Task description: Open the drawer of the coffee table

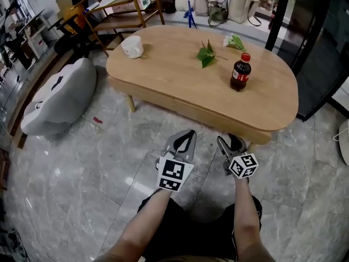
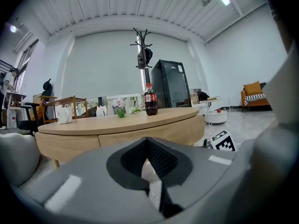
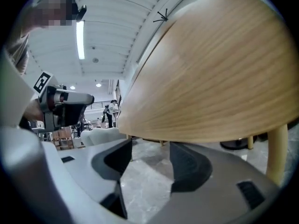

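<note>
The oval wooden coffee table (image 1: 163,75) stands on a marble floor in front of me. Its drawer front (image 1: 218,116) runs along the near side, flush with the rim; in the left gripper view the drawer front (image 2: 140,133) also sits flush. My left gripper (image 1: 187,134) hovers short of the table with its pads together and nothing held; the left gripper (image 2: 148,143) points at the drawer. My right gripper (image 1: 232,142) is close under the table's near edge. In its own view the right gripper (image 3: 149,153) stands open and empty, just below the table's side (image 3: 210,78).
On the tabletop are a white cup (image 1: 132,46), flowers (image 1: 208,53) and a cola bottle (image 1: 240,72). A grey cushion (image 1: 60,97) lies on the floor at the left. A table leg (image 3: 278,148) stands right of my right gripper. A wooden rack (image 1: 122,7) and bags (image 1: 218,4) stand behind.
</note>
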